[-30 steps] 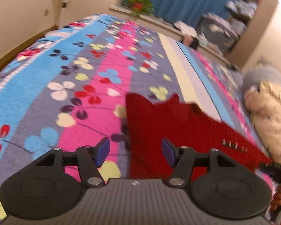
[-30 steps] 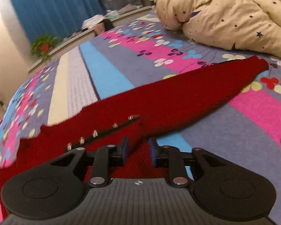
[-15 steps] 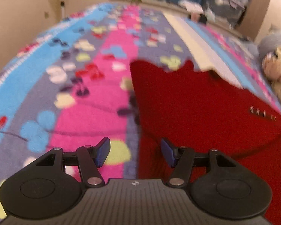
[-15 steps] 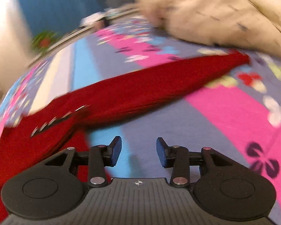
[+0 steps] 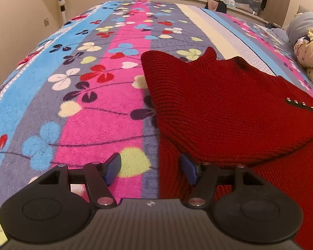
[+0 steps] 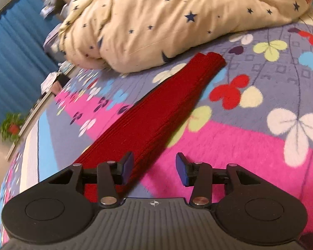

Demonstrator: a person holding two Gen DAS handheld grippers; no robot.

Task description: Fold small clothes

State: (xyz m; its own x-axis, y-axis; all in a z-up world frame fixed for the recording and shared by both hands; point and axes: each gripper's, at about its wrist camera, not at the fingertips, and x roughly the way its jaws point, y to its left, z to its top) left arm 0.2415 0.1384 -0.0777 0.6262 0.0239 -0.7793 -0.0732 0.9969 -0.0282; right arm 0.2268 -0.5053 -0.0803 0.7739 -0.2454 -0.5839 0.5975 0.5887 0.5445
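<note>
Flowered striped blanket [image 5: 98, 95] covers the bed. From the left wrist we count one red knit sweater [image 5: 229, 104], folded over itself on the blanket, with a row of small studs [image 5: 302, 104]. Our left gripper [image 5: 151, 169] hangs low at its edge, jaws open and empty. From the right wrist, one sleeve [image 6: 162, 112] reaches toward one star-print duvet [image 6: 167, 20]; our right gripper [image 6: 154, 169] is open, its left finger over the sleeve.

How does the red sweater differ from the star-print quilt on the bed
The red sweater is plain ribbed knit, lying flat, its sleeve stretched out straight. The star-print quilt is smooth cream fabric dotted with dark stars, bunched in a tall heap. Both rest on the flowered blanket.
</note>
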